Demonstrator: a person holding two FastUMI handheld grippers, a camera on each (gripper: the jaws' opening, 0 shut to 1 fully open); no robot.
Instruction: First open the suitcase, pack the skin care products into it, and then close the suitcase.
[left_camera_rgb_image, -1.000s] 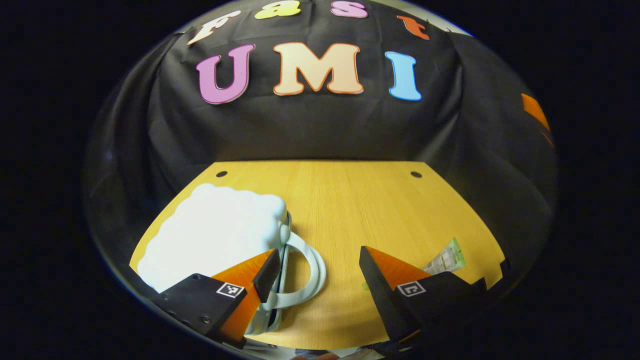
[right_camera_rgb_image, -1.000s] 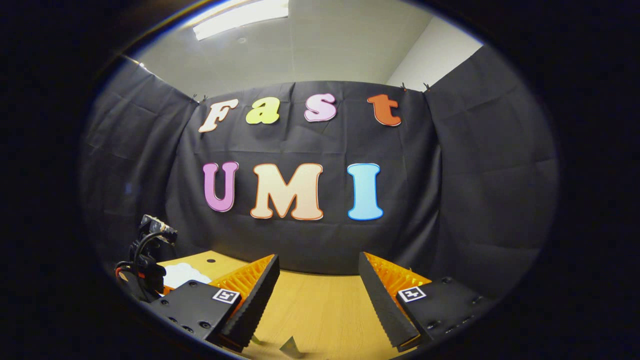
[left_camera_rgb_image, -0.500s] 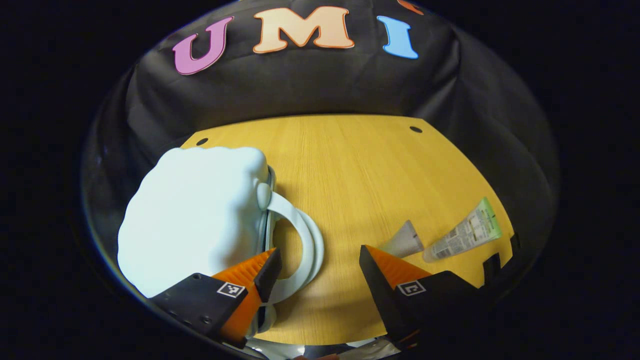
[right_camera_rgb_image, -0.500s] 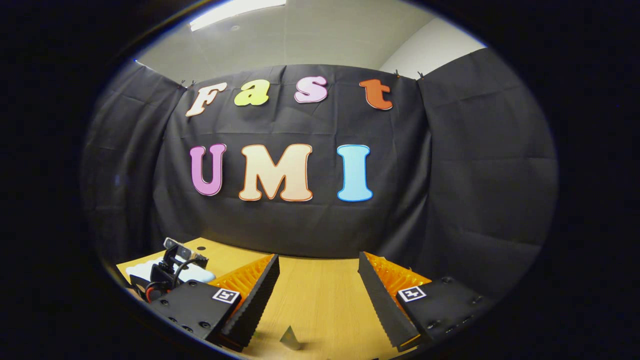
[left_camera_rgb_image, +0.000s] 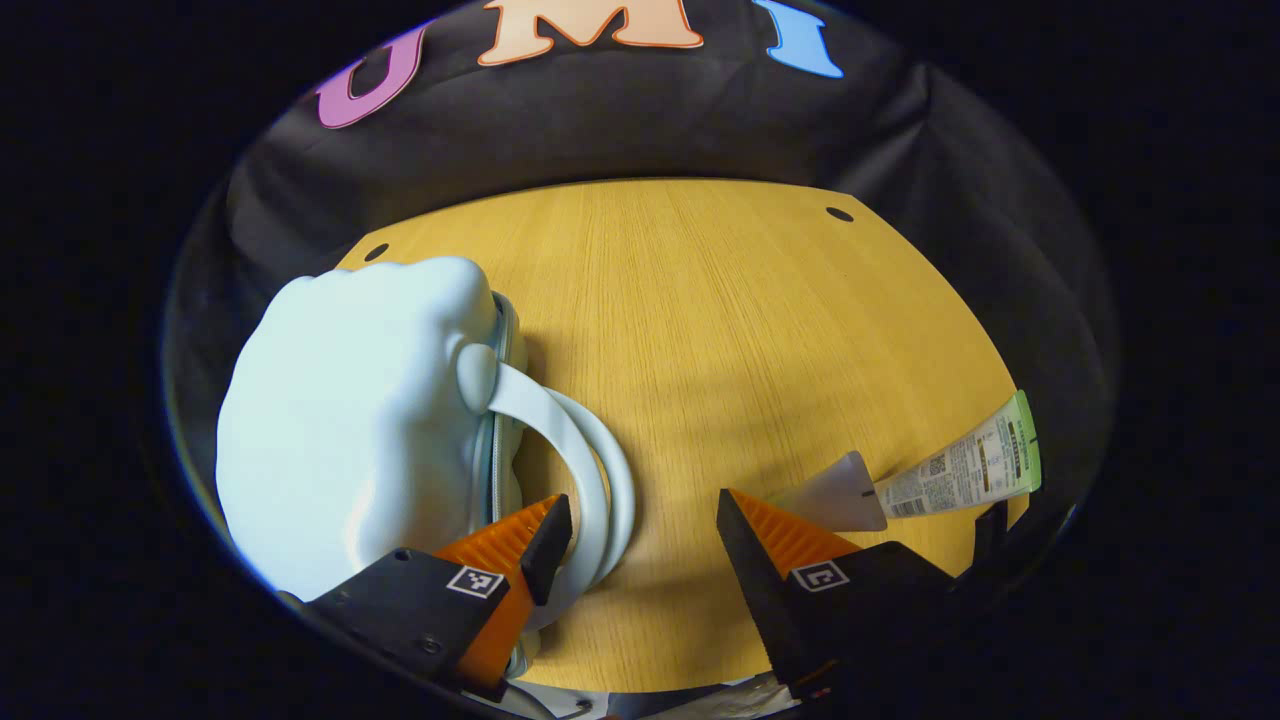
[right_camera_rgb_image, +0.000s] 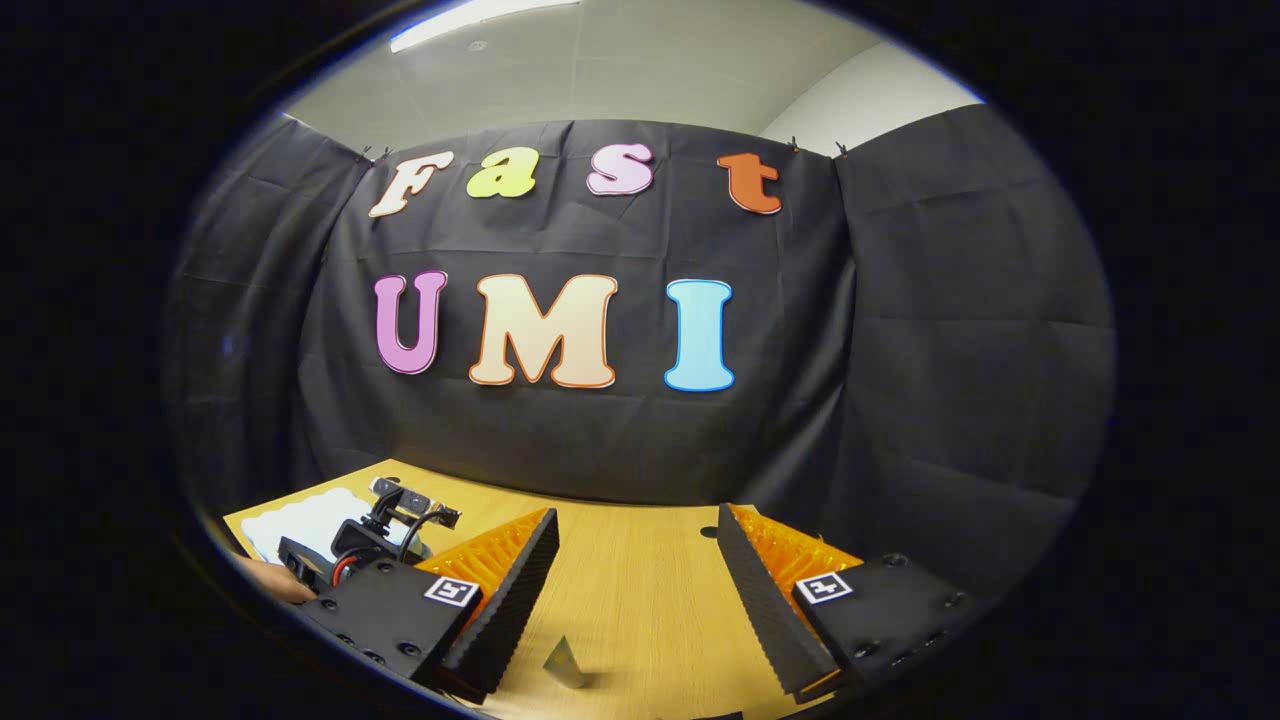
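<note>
Suitcase (left_camera_rgb_image: 350, 420) is lying shut on the table (left_camera_rgb_image: 720, 330), left of the tube (left_camera_rgb_image: 960, 470). Left gripper (left_camera_rgb_image: 640, 540) is hanging wide apart, holding nothing, by the handle (left_camera_rgb_image: 590, 480). Right gripper (right_camera_rgb_image: 635, 590) is gaping too.

One pale blue suitcase (left_camera_rgb_image: 350, 420) lies on the one wooden surface (left_camera_rgb_image: 720, 330), with two looped handles (left_camera_rgb_image: 590, 470) at its edge. One skin care tube (left_camera_rgb_image: 930, 475) lies on that surface. Two round holes (left_camera_rgb_image: 838, 214) mark its far edge. Two grippers are counted: the left gripper (left_camera_rgb_image: 635, 540) and the right gripper (right_camera_rgb_image: 635, 590).
</note>
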